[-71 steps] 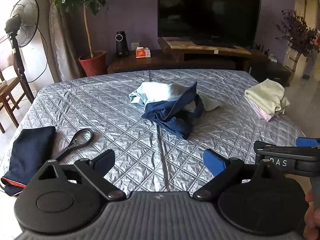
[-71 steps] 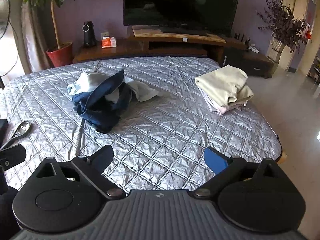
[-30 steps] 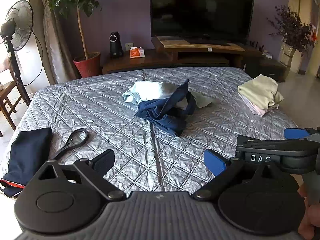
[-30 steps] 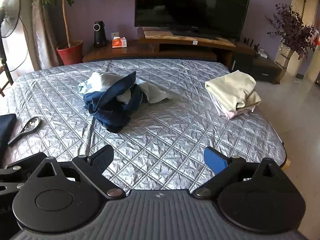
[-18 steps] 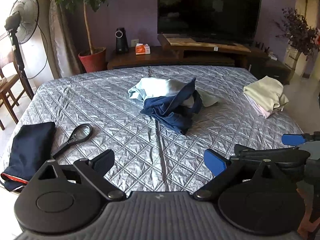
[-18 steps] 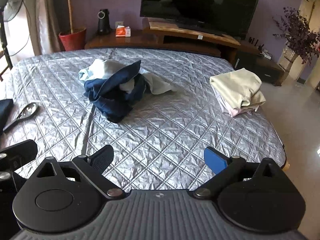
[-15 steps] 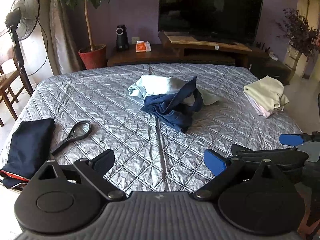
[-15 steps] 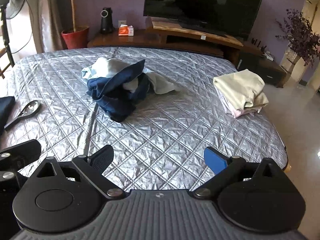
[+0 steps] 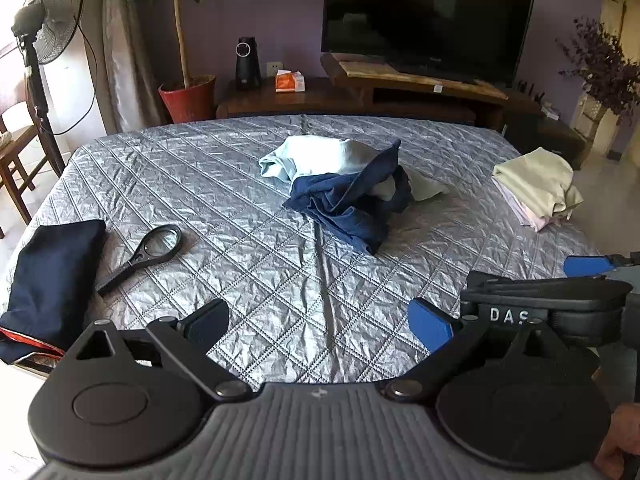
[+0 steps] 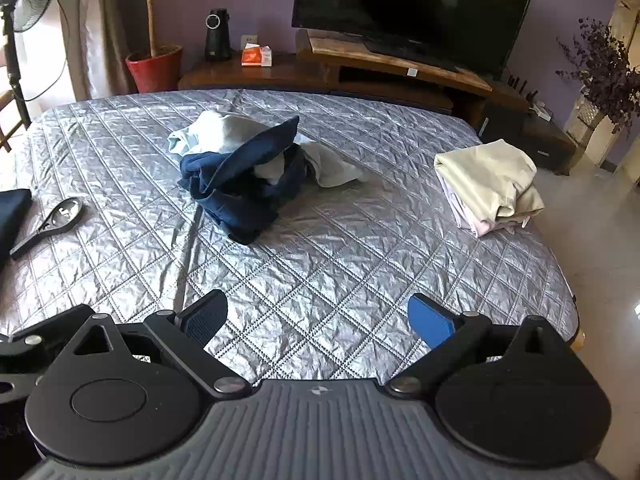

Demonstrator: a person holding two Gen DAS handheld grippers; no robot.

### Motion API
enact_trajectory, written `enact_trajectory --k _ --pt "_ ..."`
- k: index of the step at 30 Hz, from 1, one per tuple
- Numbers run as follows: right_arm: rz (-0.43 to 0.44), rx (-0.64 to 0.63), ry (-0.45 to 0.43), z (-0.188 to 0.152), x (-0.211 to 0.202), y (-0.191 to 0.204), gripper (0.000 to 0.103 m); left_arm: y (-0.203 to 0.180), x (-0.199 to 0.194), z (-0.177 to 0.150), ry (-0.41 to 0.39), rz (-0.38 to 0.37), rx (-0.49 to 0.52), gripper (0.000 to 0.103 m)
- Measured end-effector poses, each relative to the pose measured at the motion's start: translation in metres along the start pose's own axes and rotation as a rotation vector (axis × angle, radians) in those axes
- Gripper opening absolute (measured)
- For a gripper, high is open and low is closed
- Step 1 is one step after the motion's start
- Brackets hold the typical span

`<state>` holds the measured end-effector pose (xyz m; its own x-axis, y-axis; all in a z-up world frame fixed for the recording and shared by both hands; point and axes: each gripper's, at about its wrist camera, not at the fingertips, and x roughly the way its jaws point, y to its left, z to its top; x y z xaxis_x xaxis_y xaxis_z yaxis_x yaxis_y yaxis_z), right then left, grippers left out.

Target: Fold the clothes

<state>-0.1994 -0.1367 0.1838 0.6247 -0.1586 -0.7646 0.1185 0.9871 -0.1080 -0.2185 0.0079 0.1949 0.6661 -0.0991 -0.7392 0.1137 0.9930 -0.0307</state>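
Left wrist view: my left gripper point(image 9: 320, 322) and right gripper point(image 10: 318, 320) hover low over the bed point(image 9: 224, 184), jaws apart, empty | crumpled navy garment point(image 9: 348, 208) heaped mid-bed atop pale garment point(image 9: 312, 156), unfolded | folded stack point(image 10: 490, 184) parked aside, keeping room.

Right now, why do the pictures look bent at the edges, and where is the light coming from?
Both wrist views are fisheye, so the edges of the quilted bed bow into curves. In the left wrist view, daylight blows out the upper left corner behind the fan; the silver quilt glints, and the TV stays dark. In the right wrist view, the floor on the right shines. Both views are sharp.
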Motion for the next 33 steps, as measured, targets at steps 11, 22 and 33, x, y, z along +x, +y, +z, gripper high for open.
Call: enact_trajectory --k 11,22,33 --pt "0.072 0.064 0.023 0.002 -0.002 -0.009 0.099 0.006 0.0 0.0 -0.003 -0.036 -0.023 0.095" --pt "0.065 0.053 0.002 0.002 -0.006 -0.009 0.099 0.005 0.0 0.001 -0.002 -0.005 -0.008 0.095" --pt "0.056 0.048 -0.018 0.003 -0.011 -0.011 0.099 0.001 -0.002 0.002 -0.014 -0.002 0.01 0.095"
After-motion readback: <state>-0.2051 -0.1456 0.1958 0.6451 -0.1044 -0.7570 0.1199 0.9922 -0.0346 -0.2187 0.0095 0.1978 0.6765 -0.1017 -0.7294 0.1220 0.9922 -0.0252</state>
